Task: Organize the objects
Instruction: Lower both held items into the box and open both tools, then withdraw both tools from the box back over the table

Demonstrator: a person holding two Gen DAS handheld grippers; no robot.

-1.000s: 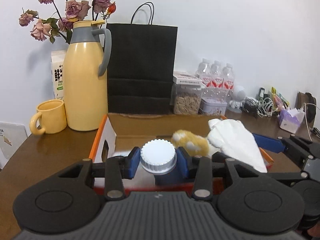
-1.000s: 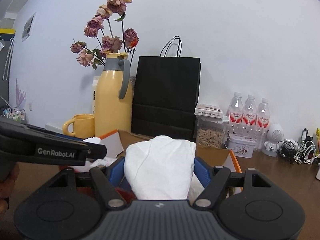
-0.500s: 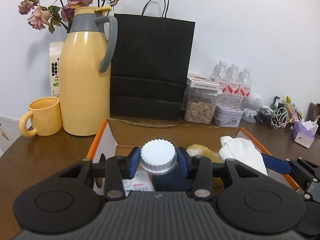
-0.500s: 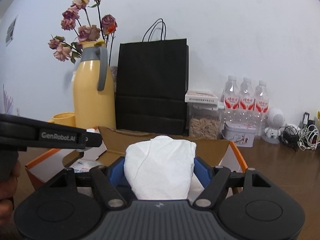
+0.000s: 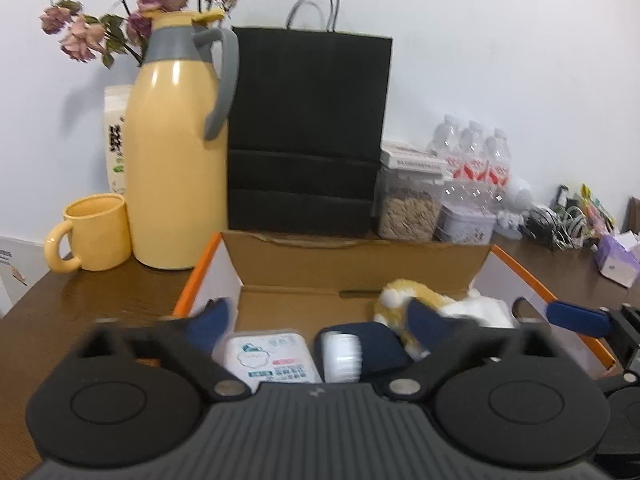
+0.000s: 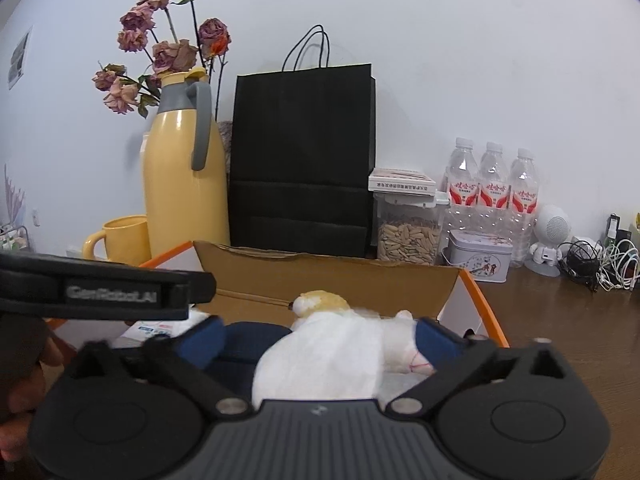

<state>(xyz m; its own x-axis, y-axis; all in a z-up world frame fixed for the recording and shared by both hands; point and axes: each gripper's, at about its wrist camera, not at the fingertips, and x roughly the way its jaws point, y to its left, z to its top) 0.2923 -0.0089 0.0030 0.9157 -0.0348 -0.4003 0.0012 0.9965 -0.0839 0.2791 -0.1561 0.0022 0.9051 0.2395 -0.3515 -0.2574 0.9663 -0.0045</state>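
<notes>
An open cardboard box with orange edges stands right in front of me. My left gripper hangs over it, jaws opening wide. Below them a dark blue bottle with a white cap lies free in the box, beside a white wipes pack. My right gripper is also over the box, jaws opening. A white soft bundle rests between its blue fingers with gaps on both sides. A yellow-and-white plush toy lies just behind it.
Behind the box stand a yellow thermos jug, a yellow mug, a black paper bag, a seed jar, a tin and water bottles. Cables and a tissue pack lie at the right.
Both grippers came forward and lower over the box, then their jaws spread. The bottle left the left jaws and now lies in the box; the white bundle was let go.
</notes>
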